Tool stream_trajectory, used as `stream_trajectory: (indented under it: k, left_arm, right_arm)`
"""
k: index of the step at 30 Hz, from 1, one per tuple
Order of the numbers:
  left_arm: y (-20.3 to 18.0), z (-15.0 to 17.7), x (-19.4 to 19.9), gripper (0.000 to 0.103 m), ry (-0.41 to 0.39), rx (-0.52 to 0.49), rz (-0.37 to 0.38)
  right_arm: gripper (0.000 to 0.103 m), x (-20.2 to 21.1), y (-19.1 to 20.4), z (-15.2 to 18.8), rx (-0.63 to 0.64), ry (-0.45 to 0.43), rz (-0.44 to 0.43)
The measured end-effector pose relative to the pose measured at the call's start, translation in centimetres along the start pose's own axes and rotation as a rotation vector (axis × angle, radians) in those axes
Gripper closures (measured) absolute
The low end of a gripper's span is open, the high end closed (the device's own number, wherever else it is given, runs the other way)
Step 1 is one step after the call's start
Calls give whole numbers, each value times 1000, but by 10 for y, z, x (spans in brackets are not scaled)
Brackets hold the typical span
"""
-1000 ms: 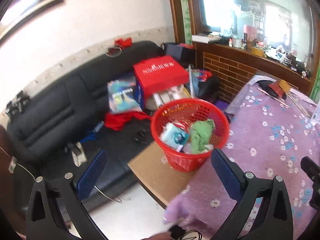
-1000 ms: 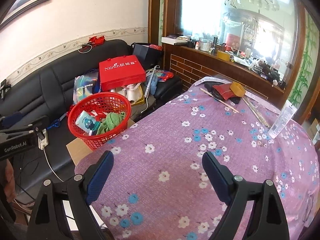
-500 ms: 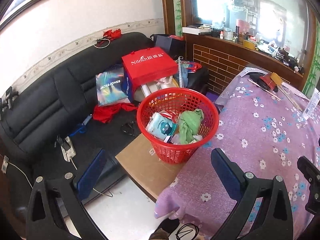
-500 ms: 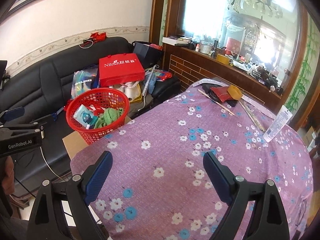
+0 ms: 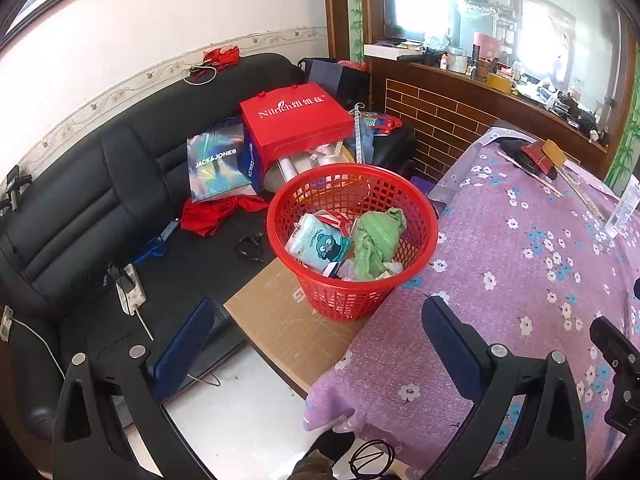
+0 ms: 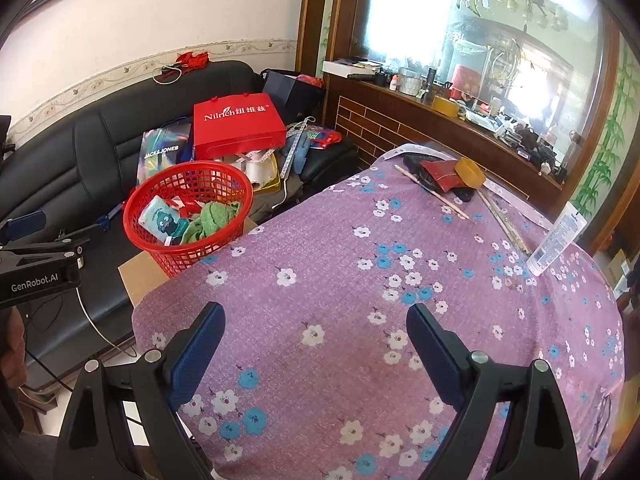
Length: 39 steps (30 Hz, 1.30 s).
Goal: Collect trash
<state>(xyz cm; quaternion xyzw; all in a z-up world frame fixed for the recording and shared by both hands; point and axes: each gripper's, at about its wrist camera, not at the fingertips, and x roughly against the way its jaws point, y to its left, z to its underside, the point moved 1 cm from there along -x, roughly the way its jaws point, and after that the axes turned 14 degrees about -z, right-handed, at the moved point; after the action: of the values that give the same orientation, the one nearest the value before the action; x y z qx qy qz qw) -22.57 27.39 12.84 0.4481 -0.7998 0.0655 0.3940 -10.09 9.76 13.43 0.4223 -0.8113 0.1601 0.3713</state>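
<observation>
— Both empty? 
— Yes, left gripper and right gripper stand with jaws spread. The red basket sits just ahead of the left jaws.
— Heavy? 
— Light, springy mesh, I'd guess; pinch the rim.

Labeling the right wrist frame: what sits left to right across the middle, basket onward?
Red basket → red shopping bag → red packet with yellow piece at the table's far end → clear tube near the table's right edge.
</observation>
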Motion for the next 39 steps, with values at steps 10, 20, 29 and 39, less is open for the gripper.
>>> stream_trajectory:
  k: [10,20,29,39]
  left_arm:
    - [0,1,-3,0,12,4,-2]
    - [1,2,-5,0,14,6,-3]
    - [2,2,-6,0,13,7,-2]
    - [2,2,-5,0,6,5,-1]
  right_arm:
    - [8,-5,1,2,5,20,-8]
    - [8,-10,2,5,7,31,-10]
    - [8,-9,6,4,15,37,-9]
    - [8,-10,8,6,15,42,-9]
